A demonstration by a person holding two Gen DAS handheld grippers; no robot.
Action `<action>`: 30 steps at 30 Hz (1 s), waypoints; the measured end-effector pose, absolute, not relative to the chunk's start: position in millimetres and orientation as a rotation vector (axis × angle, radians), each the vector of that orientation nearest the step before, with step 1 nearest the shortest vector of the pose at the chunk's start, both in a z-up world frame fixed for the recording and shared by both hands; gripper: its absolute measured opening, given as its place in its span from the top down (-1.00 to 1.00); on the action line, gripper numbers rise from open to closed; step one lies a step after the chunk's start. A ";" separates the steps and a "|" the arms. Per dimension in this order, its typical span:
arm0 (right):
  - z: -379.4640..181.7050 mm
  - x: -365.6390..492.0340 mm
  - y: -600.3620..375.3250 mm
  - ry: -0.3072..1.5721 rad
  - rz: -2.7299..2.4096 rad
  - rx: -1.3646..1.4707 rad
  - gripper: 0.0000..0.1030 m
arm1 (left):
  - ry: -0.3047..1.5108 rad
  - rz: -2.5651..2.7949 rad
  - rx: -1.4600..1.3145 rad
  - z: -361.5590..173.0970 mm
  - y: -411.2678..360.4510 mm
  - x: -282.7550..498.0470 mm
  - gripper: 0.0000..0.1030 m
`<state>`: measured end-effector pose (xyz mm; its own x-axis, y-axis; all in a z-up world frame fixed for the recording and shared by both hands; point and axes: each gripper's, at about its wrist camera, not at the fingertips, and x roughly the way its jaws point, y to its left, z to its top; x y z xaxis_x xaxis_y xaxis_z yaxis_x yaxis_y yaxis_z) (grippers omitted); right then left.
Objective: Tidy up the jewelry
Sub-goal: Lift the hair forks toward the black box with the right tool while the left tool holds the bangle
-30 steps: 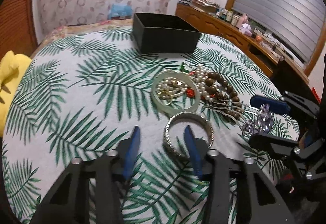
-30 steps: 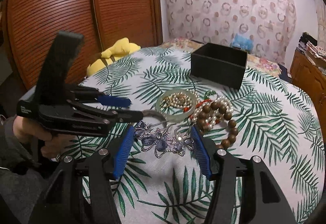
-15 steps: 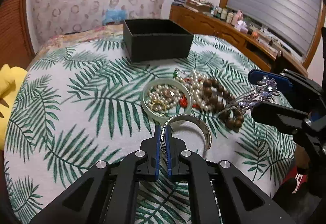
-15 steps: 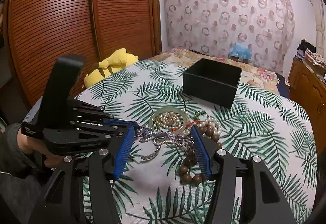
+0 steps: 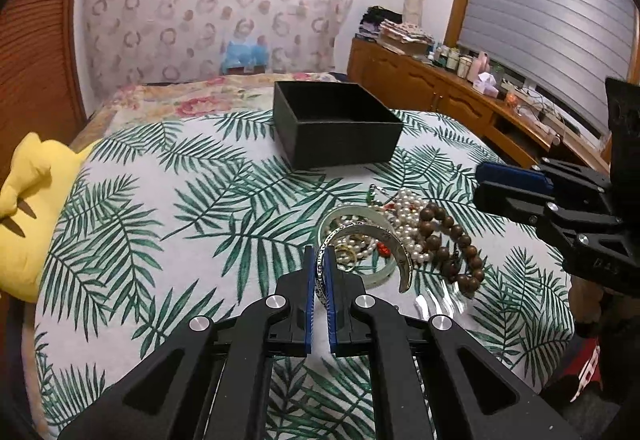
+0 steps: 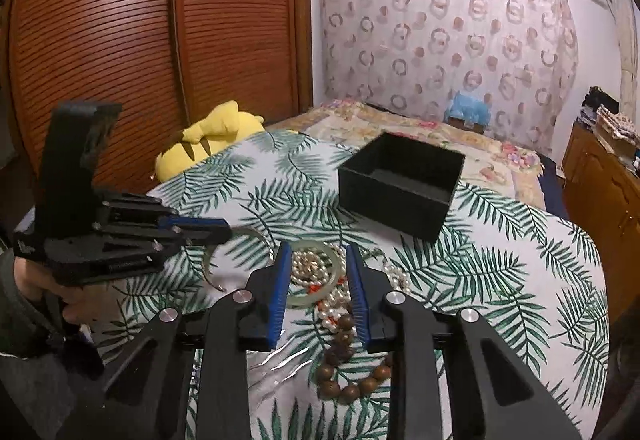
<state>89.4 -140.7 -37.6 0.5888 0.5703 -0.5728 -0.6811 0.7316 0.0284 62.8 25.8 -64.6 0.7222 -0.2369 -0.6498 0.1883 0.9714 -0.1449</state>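
My left gripper [image 5: 319, 252] is shut on one end of a silver open bangle [image 5: 394, 260], held a little above the palm-print cloth [image 5: 160, 199]. The right wrist view shows this gripper [image 6: 224, 230] at left with the bangle [image 6: 210, 264] hanging from it. My right gripper [image 6: 318, 248] has its jaws closing with nothing between them; it hovers over a jade bangle [image 6: 316, 298], pearls [image 6: 336, 296] and a wooden bead bracelet [image 6: 344, 388]. A blurred silvery hair comb [image 6: 280, 360] lies below it. An open black box [image 5: 336, 127] stands behind the jewelry pile.
A yellow plush toy [image 5: 24, 207] lies off the cloth's left edge. A wooden dresser [image 5: 460, 99] crowded with small items runs along the right wall. Slatted wooden wardrobe doors [image 6: 160, 39] stand behind. A person's hand [image 6: 40, 280] grips the left tool.
The left gripper closed on the silver bangle and lifted it off the cloth. The right gripper rose with the crystal hair comb, which has left its fingers; its jaws have narrowed.
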 end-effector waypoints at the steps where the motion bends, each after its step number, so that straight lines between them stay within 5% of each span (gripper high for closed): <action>1: -40.8 86.5 -142.5 0.601 0.733 -0.199 0.41 | 0.727 -0.233 -0.072 -65.5 26.7 62.5 0.92; 6: -60.8 66.5 -147.0 0.670 0.752 -0.182 0.40 | 0.715 -0.211 -0.090 -68.1 35.0 51.5 0.92; 10: -78.1 48.5 -146.8 0.724 0.763 -0.145 -0.10 | 0.704 -0.199 -0.123 -70.7 41.5 36.1 0.92; 15: -91.6 28.8 -135.4 0.758 0.776 -0.158 -0.48 | 0.693 -0.179 -0.130 -71.1 47.3 19.9 0.92; 27: -111.3 30.3 -99.2 0.806 0.708 -0.301 -0.50 | 0.682 -0.156 -0.145 -71.8 55.2 15.6 0.92; 30: -110.6 30.0 -100.6 0.795 0.704 -0.304 -0.28 | 0.686 -0.157 -0.140 -72.6 53.5 15.3 0.92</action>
<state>30.0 -100.6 -110.6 0.4918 0.4599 -0.7394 -0.6782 0.7349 0.0060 15.3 53.5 -72.6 0.7626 -0.1902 -0.6183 0.0981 0.9787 -0.1802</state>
